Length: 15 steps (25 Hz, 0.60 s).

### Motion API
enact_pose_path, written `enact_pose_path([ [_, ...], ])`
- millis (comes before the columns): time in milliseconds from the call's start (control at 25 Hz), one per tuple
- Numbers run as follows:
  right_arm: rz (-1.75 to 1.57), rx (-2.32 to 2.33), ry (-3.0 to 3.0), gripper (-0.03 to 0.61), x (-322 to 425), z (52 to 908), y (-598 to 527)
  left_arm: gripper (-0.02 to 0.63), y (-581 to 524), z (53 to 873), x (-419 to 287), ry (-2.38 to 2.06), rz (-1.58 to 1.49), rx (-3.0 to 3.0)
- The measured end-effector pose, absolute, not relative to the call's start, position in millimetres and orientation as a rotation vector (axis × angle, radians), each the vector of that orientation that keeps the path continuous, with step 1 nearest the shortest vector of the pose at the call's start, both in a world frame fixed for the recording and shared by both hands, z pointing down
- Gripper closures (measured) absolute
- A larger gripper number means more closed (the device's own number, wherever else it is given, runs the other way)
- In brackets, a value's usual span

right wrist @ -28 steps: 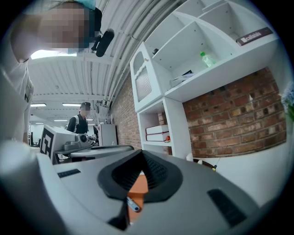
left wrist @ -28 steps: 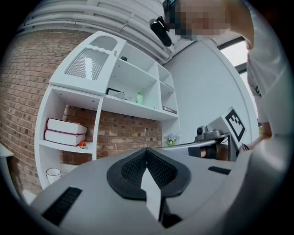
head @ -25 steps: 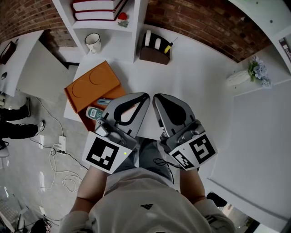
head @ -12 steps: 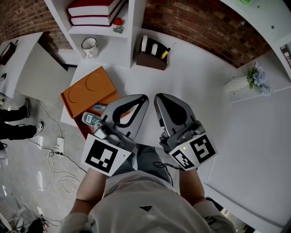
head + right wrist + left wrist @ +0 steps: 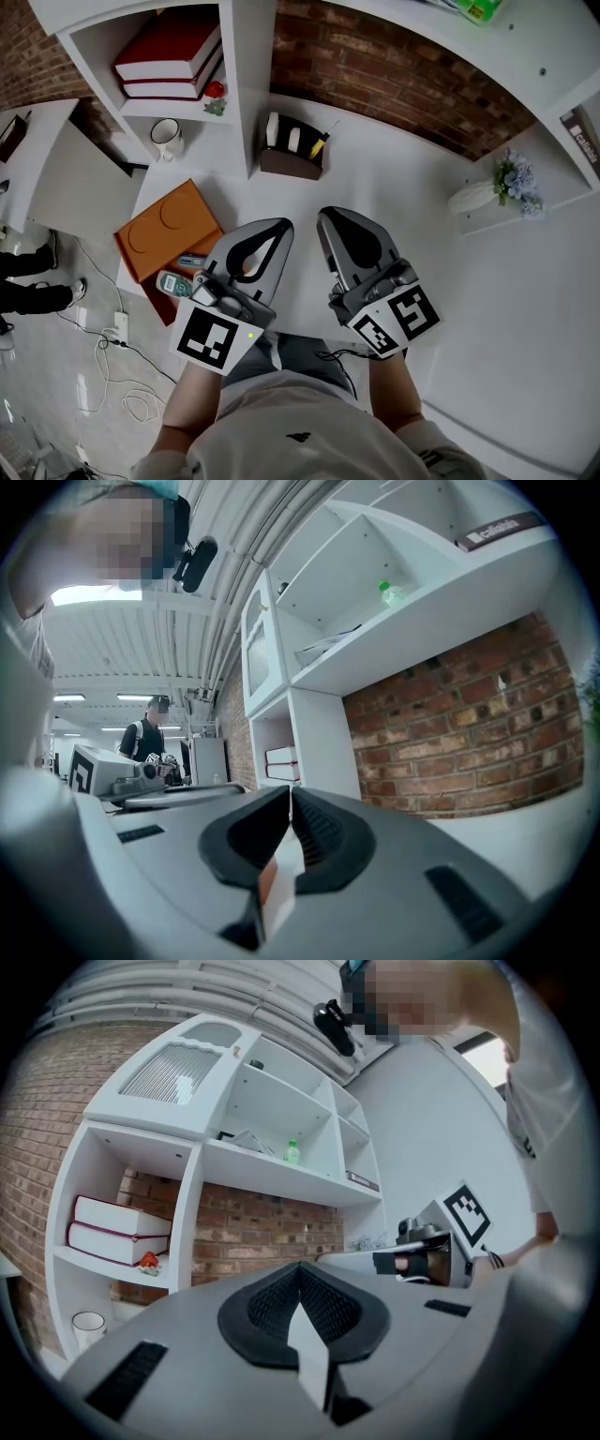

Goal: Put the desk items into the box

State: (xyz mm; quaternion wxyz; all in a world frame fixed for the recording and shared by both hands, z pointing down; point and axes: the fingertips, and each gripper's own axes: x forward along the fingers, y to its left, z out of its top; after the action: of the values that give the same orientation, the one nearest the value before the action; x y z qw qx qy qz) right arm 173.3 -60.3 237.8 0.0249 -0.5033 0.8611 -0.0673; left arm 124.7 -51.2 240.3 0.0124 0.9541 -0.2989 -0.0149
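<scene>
While jaws meet, left claw [image 5: 284, 225], right claw [image 5: 322, 217] hover; orange box [image 5: 164, 230] nearby.

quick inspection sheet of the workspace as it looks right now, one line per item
surface: white desk, no spills seen
job's things: orange box at the desk's left edge, small handheld device at its near side; brown organizer near the brick wall
clutter: mug and red books on the shelf; flower vase
grippers: left gripper shut, empty; right gripper shut, empty
cables: power strip with loose cables on the floor, left
surroundings: white shelving; bystander's legs at far left
</scene>
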Motion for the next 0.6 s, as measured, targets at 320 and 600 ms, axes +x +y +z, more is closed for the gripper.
enact_pose_path([
  [320, -0.257, -1.567, 2.658, 0.566, 204.8, 250.0, -88.2, 0.601, -71.7, 245.6, 147.2, -0.943, -0.047, 2.968],
  [600, -0.290, -1.594, 2.661, 0.566, 224.8, 264.5, -120.7, 0.601, -89.0, 248.7, 158.7, -0.951, 0.007, 2.977],
])
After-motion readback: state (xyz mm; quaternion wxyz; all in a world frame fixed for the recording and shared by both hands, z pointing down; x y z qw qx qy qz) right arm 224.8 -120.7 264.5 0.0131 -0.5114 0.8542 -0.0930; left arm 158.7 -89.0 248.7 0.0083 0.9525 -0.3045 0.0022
